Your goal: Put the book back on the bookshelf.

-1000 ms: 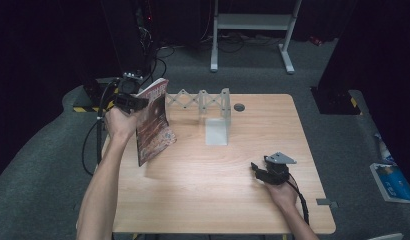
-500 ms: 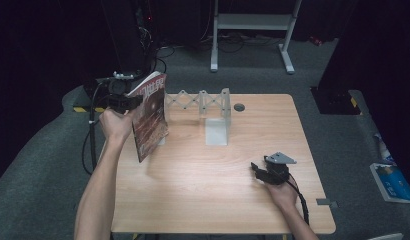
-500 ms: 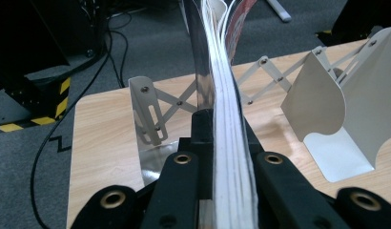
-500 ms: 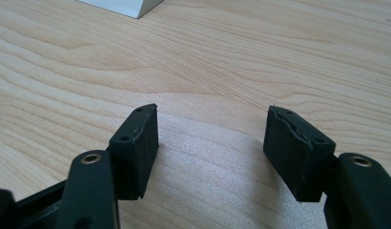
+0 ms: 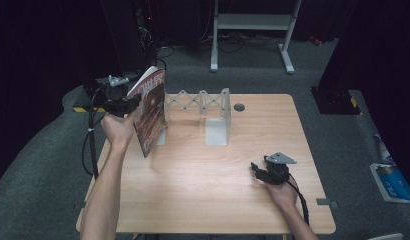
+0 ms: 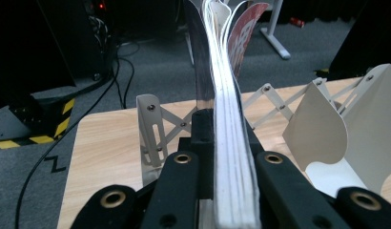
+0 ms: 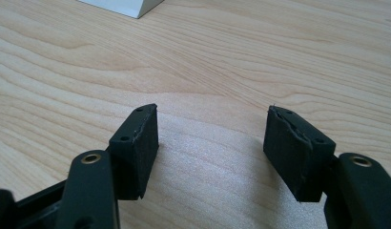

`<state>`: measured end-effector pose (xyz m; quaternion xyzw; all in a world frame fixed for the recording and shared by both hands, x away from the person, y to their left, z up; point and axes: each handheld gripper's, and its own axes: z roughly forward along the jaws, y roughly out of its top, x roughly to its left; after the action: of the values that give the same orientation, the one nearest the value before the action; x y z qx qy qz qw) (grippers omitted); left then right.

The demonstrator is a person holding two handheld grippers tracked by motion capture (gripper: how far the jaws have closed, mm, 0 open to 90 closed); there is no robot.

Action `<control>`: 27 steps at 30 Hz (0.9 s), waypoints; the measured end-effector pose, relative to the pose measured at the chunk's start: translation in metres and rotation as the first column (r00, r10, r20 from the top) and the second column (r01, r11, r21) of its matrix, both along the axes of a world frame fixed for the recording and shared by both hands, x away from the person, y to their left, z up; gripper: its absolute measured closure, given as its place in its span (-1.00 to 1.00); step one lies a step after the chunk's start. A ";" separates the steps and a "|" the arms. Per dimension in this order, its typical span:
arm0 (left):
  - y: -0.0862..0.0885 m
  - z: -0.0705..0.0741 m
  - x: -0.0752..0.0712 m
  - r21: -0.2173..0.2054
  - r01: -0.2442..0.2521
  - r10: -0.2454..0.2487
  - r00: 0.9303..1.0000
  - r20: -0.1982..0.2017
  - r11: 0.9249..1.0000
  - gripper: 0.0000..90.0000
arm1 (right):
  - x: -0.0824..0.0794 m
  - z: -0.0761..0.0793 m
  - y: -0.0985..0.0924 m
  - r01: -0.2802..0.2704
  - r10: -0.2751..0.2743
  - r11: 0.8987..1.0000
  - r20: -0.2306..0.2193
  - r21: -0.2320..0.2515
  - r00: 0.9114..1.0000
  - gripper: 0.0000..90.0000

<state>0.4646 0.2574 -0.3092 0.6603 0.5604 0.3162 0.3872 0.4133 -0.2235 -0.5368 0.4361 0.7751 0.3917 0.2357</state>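
in the high view, the left gripper (image 5: 124, 104) is raised above the far left corner of the wooden table (image 5: 193, 190), clenched on the spine edge of a magazine (image 5: 150, 112). the magazine is held nearly upright, its dark reddish cover facing right and its lower corner hanging just above the tabletop. right beside it, along the far edge, stands a grey metal file rack (image 5: 205, 107) with a scissor lattice joining its divider plates; the magazine's lower part is just in front of the rack's left end. a small dark round grommet (image 5: 239, 107) sits in the table to the right of the rack. the right gripper (image 5: 265, 172) rests low on the near right part of the table, well apart from the magazine, a grey three-cornered plate on top and its cable trailing toward the near edge.

in the left gripper view, the two black jaws pinch the magazine (image 6: 229, 143) edge-on, white page edges running up between them and the pages fanning apart at the top. the rack's plates (image 6: 322, 129) stand beyond on either side.

in the right gripper view, the right gripper (image 7: 210, 143) is released, its jaws wide apart with bare wood grain (image 7: 208, 57) between them, and a corner of the rack's base (image 7: 124, 5) at the far edge.
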 end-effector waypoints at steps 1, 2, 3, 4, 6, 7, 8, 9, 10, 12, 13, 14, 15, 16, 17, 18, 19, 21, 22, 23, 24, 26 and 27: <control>0.000 -0.001 0.000 -0.003 -0.003 0.003 1.000 0.006 1.000 0.87 | 0.000 0.000 0.000 0.000 0.000 1.000 0.000 0.000 1.000 -0.19; 0.000 -0.003 0.000 -0.004 -0.008 0.008 1.000 0.012 1.000 0.87 | 0.000 0.000 0.000 0.000 0.000 1.000 -0.001 0.001 1.000 -0.19; 0.000 -0.005 0.000 -0.008 -0.013 0.013 1.000 0.018 1.000 0.87 | 0.000 0.000 0.000 0.000 0.000 1.000 0.000 0.000 1.000 -0.19; 0.000 -0.006 0.000 -0.013 -0.016 0.016 1.000 0.021 1.000 0.87 | 0.000 0.000 0.000 0.000 0.000 1.000 0.000 0.000 1.000 -0.19; 0.000 -0.009 0.000 -0.014 -0.018 0.019 0.999 0.030 1.000 0.86 | 0.000 0.000 0.000 0.000 0.000 1.000 0.000 0.000 1.000 -0.19; 0.000 -0.010 0.000 -0.016 -0.019 0.020 0.999 0.033 1.000 0.87 | 0.000 0.000 0.000 0.001 -0.001 1.000 -0.001 0.001 1.000 -0.19; -0.001 -0.012 0.000 -0.019 -0.019 0.020 0.999 0.038 1.000 0.87 | 0.000 0.000 0.000 0.000 0.000 1.000 0.000 0.000 1.000 -0.19; -0.002 -0.015 0.000 -0.017 -0.016 0.017 0.998 0.052 1.000 0.87 | 0.000 0.000 0.000 0.000 0.000 1.000 0.000 0.000 1.000 -0.19; -0.002 -0.015 0.000 -0.017 -0.016 0.017 0.998 0.052 1.000 0.87 | 0.000 0.000 0.000 0.000 0.000 1.000 0.000 0.000 1.000 -0.19; -0.002 -0.018 0.001 -0.020 -0.014 0.016 0.998 0.066 1.000 0.87 | 0.000 0.000 0.000 0.000 0.000 1.000 0.000 0.000 1.000 -0.19; -0.002 -0.019 0.001 -0.026 -0.016 0.018 0.997 0.069 1.000 0.87 | 0.000 0.000 0.000 0.000 0.000 1.000 0.000 0.000 1.000 -0.19; -0.003 -0.021 0.003 -0.031 -0.022 0.024 0.997 0.074 0.999 0.87 | 0.000 0.000 0.000 0.000 0.000 1.000 0.000 0.000 1.000 -0.19; -0.003 -0.021 0.003 -0.031 -0.022 0.024 0.997 0.074 0.999 0.87 | 0.000 0.000 0.000 0.000 0.000 1.000 0.000 0.000 1.000 -0.19; -0.003 -0.022 0.004 -0.032 -0.023 0.025 0.997 0.078 0.999 0.87 | 0.000 0.000 0.000 0.002 -0.002 1.000 -0.001 0.001 1.000 -0.19; -0.004 -0.023 0.004 -0.026 -0.021 0.023 0.996 0.082 0.999 0.87 | 0.000 0.000 0.000 0.001 -0.001 1.000 0.000 0.001 1.000 -0.19; -0.005 -0.024 0.004 -0.021 -0.019 0.021 0.996 0.091 1.000 0.87 | 0.000 0.000 0.000 0.001 -0.001 1.000 0.000 0.001 1.000 -0.19; -0.006 -0.026 0.004 -0.017 -0.011 0.013 0.995 0.101 1.000 0.87 | 0.000 0.000 0.000 0.001 -0.001 1.000 0.000 0.001 1.000 -0.19; -0.007 -0.028 0.003 -0.023 -0.005 0.007 0.994 0.105 1.000 0.87 | 0.000 0.000 0.000 0.000 0.000 1.000 0.000 0.000 1.000 -0.19; -0.007 -0.030 0.004 -0.024 0.001 0.001 0.994 0.109 1.000 0.87 | 0.000 0.000 0.000 0.000 0.000 1.000 0.000 0.000 1.000 -0.19; -0.006 -0.031 0.004 -0.022 0.007 -0.004 0.994 0.110 1.000 0.86 | 0.000 0.000 0.000 0.000 0.000 1.000 0.000 0.000 1.000 -0.19; -0.006 -0.032 0.003 -0.026 0.007 -0.004 0.994 0.111 1.000 0.86 | 0.000 0.000 0.000 0.002 -0.002 1.000 -0.001 0.001 1.000 -0.19; -0.006 -0.034 0.003 -0.026 0.018 -0.015 0.993 0.114 1.000 0.86 | 0.000 0.000 0.000 0.001 -0.001 1.000 0.000 0.000 1.000 -0.19; -0.006 -0.034 0.003 -0.022 0.022 -0.020 0.994 0.112 0.999 0.86 | 0.000 0.000 0.000 0.001 -0.001 1.000 0.000 0.000 1.000 -0.19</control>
<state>0.4678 0.2517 -0.3432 0.6429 0.5346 0.3418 0.4289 0.4132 -0.2234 -0.5369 0.4364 0.7750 0.3918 0.2356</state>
